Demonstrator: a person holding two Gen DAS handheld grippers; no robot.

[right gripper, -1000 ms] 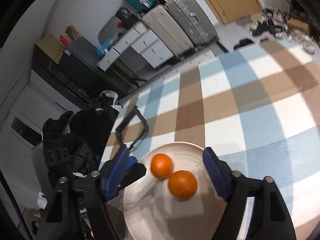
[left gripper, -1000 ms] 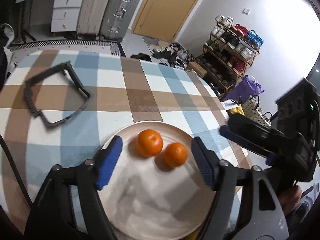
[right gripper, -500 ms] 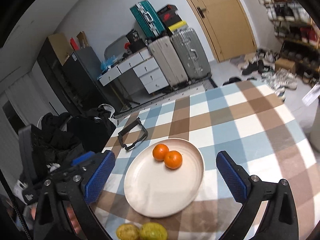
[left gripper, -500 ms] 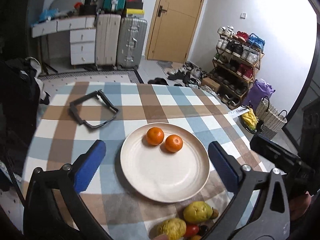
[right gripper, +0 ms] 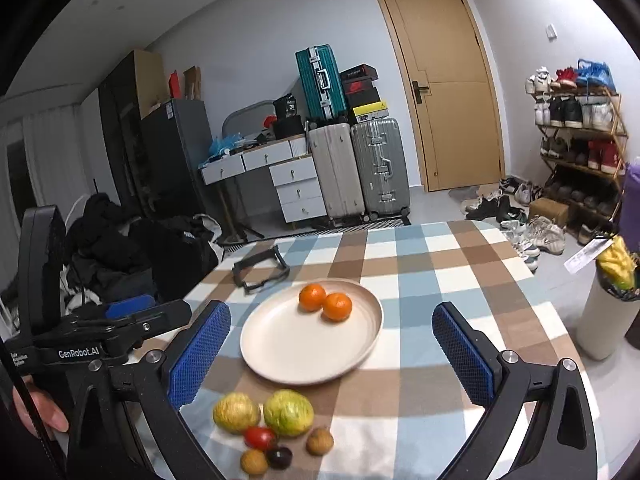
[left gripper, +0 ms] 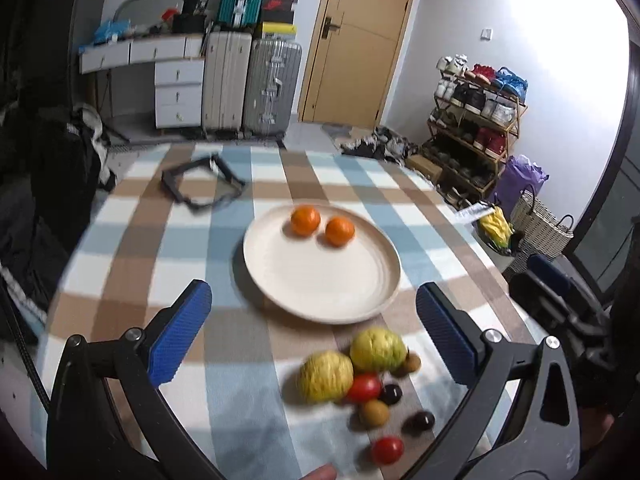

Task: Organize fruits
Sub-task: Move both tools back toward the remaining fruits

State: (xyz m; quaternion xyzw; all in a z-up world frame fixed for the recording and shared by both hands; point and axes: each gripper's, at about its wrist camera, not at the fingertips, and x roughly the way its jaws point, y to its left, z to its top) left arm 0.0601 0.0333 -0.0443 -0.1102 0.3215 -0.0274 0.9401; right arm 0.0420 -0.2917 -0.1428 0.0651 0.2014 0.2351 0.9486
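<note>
Oranges (left gripper: 322, 226) on plate (left gripper: 320, 288) beyond fingers; left gripper (left gripper: 316, 328), right gripper (right gripper: 330, 354) both just opened wide, empty.

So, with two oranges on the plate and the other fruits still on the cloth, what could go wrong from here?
1. The loose fruits lie packed together: closing on one yellow-green fruit may push the red tomato that touches it away.
2. The two oranges sit near the plate's far rim; a fruit dropped in roughly could knock them.
</note>
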